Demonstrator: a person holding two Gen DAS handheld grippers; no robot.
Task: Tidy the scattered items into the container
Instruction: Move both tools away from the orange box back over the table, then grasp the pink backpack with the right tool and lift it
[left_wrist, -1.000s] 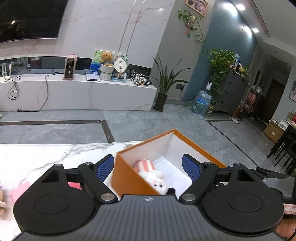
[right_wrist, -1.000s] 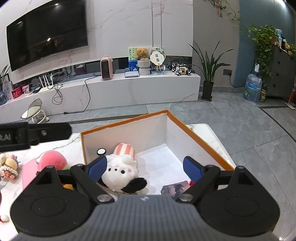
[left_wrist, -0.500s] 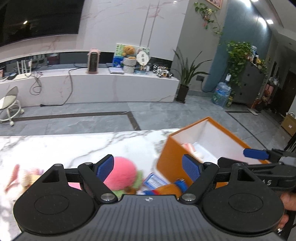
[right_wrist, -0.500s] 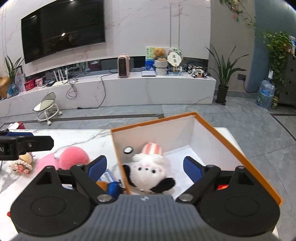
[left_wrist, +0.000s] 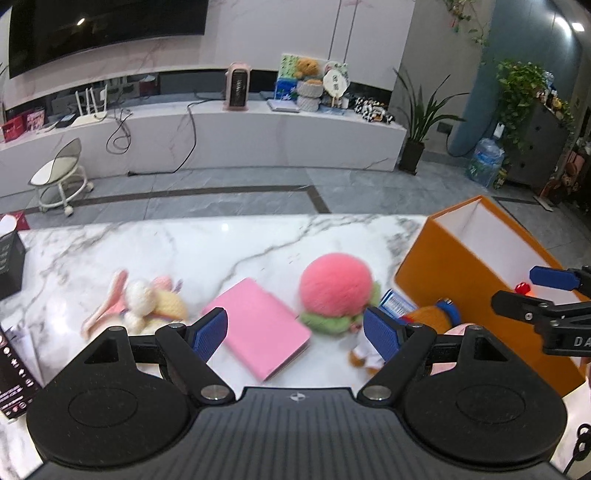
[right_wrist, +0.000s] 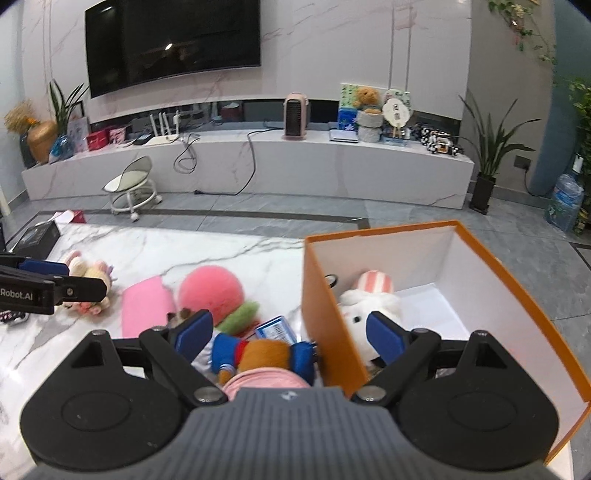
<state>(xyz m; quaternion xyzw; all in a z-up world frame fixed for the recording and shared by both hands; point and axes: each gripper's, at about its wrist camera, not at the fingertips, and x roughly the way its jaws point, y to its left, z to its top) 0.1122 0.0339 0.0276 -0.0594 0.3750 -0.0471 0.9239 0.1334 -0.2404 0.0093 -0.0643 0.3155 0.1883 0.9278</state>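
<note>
Both the left tongs (left_wrist: 295, 328) and right tongs (right_wrist: 290, 334) gape wide, holding nothing. The pink notebook (left_wrist: 258, 326) lies between the left tongs; gathering seems midway, so closing on it, then carrying it right into the orange box (left_wrist: 461, 280), looks apt.

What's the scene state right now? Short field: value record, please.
container: orange box, open top, at the table's right end
in box: white plush with striped cap
on table: pink fluffy plush, pink notebook, blue-and-orange doll, small blue packet, pastel crochet toy
left gripper: open, empty, above notebook and pink plush
right gripper: open, empty, straddling the box's near left wall
</note>
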